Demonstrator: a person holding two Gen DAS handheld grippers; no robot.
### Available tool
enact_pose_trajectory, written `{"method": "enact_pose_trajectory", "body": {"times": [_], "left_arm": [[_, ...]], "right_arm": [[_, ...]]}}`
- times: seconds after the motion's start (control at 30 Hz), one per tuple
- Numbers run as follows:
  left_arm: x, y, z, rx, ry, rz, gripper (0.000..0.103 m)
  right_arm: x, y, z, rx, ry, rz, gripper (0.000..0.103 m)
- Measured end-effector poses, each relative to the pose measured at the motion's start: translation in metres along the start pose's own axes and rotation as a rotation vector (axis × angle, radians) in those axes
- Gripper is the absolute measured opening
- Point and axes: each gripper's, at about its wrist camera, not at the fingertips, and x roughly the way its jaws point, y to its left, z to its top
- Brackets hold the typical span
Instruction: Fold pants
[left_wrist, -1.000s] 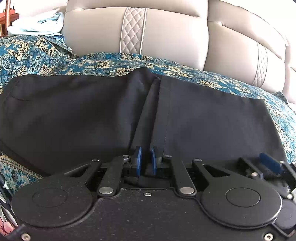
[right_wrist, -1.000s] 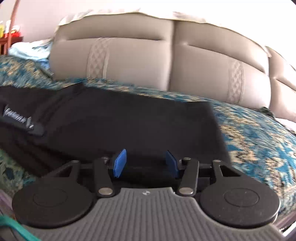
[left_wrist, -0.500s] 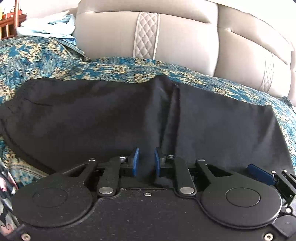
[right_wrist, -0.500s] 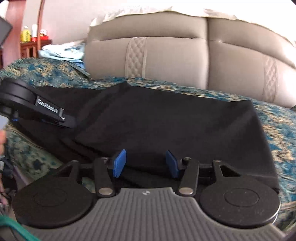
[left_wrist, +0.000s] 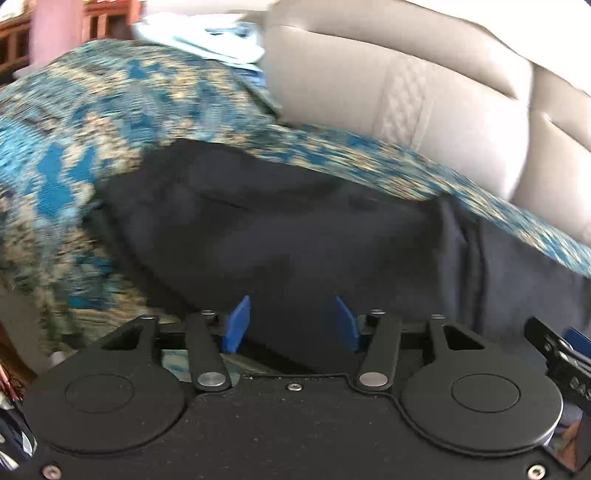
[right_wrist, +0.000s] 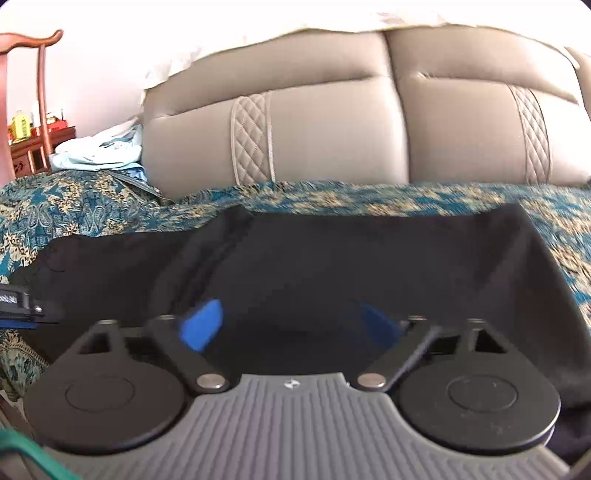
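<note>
Black pants (left_wrist: 288, 236) lie spread flat on a blue and gold patterned bedspread (left_wrist: 66, 155); they also show in the right wrist view (right_wrist: 351, 266). My left gripper (left_wrist: 291, 323) is open and empty, low over the near edge of the pants toward their left end. My right gripper (right_wrist: 291, 325) is open wide and empty over the near edge toward their right end. The other gripper shows at the right edge of the left wrist view (left_wrist: 557, 350) and at the left edge of the right wrist view (right_wrist: 22, 306). The left wrist view is motion-blurred.
A beige padded headboard (right_wrist: 332, 133) stands behind the bed. Light blue cloth (right_wrist: 99, 151) is heaped at the back left beside a wooden stand (right_wrist: 33, 147). The bedspread (right_wrist: 92, 206) extends around the pants on all far sides.
My left gripper opened from shut, let go of the centre seam and swung left. My right gripper opened wider. The pants now lie flat.
</note>
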Motion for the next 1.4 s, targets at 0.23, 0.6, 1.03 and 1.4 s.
{"method": "enact_pose_trajectory", "body": {"times": [0.23,0.6,1.03,1.4], "left_arm": [[0.008,0.061,0.016,-0.093,-0.051,0.067,0.083],[0.058,0.111,0.037,-0.160,0.016,0.069,0.089],[0.089,0.108,0.035,-0.155,-0.043,0.146,0.103],[0.095,0.117,0.043,-0.165,-0.050,0.103,0.102]], "right_arm": [[0.019,0.030,-0.005,-0.106,0.002,-0.035,0.103],[0.024,0.038,-0.021,-0.164,0.004,-0.046,0.103],[0.025,0.041,-0.028,-0.168,-0.030,-0.053,0.103],[0.026,0.042,-0.028,-0.171,-0.035,-0.055,0.103]]}}
